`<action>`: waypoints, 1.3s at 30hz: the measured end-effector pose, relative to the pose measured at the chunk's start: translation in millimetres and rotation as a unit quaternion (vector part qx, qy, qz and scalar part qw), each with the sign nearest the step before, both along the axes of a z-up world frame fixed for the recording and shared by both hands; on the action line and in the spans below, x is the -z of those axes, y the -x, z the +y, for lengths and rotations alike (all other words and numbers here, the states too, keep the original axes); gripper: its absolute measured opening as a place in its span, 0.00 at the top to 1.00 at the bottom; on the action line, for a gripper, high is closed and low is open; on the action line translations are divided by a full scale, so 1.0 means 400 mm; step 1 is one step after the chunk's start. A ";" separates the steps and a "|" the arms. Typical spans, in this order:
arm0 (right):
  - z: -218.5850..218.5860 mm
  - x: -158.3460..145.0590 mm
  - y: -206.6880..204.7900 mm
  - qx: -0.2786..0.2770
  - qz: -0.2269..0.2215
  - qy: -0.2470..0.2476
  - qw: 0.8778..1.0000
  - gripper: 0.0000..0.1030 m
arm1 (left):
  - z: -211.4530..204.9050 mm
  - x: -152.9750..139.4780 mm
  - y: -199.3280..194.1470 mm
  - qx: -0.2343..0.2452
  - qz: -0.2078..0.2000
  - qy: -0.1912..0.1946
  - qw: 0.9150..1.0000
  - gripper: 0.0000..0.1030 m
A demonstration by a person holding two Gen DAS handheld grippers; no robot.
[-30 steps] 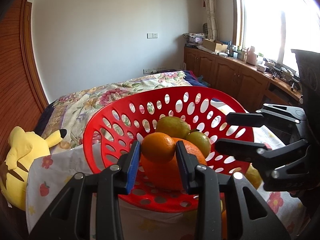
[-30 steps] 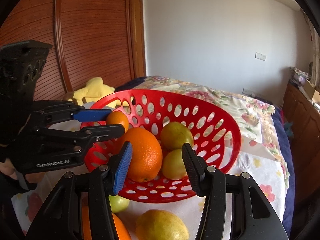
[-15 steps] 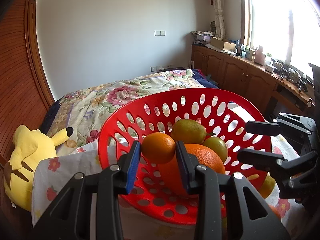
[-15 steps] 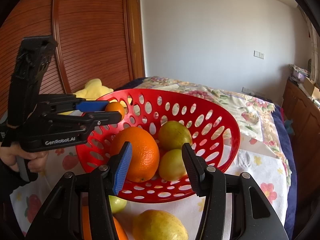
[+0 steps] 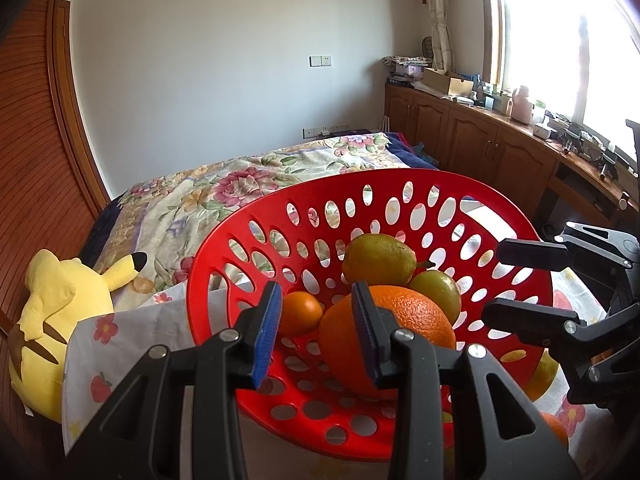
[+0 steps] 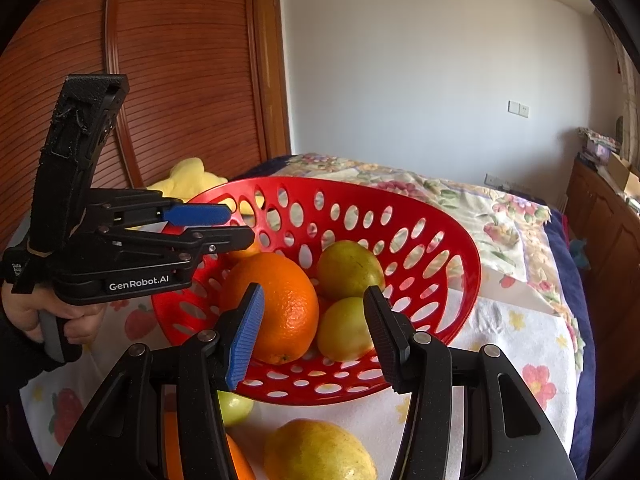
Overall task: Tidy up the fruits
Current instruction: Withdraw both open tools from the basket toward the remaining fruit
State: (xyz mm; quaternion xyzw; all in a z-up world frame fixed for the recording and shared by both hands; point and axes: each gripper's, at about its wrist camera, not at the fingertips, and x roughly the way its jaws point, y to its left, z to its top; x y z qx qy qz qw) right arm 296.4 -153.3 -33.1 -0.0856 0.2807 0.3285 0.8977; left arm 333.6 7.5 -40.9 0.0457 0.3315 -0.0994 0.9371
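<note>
A red perforated basket (image 5: 400, 184) (image 6: 440, 220) stands on a flowered cloth on the bed. In it lie a big orange (image 5: 392, 324) (image 6: 276, 304), a pear (image 5: 376, 260) (image 6: 348, 268), a greenish fruit (image 5: 438, 292) (image 6: 344, 328) and a small orange (image 5: 300, 312). My left gripper (image 5: 316, 332) (image 6: 240, 225) hovers over the basket's left rim, jaws slightly apart and empty, with the small orange loose below them. My right gripper (image 6: 314, 336) (image 5: 516, 284) hangs open at the near rim, holding nothing.
Outside the basket, on the cloth (image 6: 500, 320), lie a yellow pear (image 6: 316, 452), a green fruit (image 6: 236, 406) and an orange (image 6: 236, 460). A yellow plush toy (image 5: 60, 320) sits at the left by the wooden wardrobe. Cabinets (image 5: 500, 148) line the right wall.
The small orange has left the left gripper's pads and now lies in the basket beside the big orange. The left gripper has drawn slightly back and up. The right gripper stays still.
</note>
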 end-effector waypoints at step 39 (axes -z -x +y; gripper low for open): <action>-0.085 0.033 0.356 0.062 0.030 -0.031 0.997 0.46 | 0.001 0.043 0.451 0.018 -0.008 0.043 0.999 0.51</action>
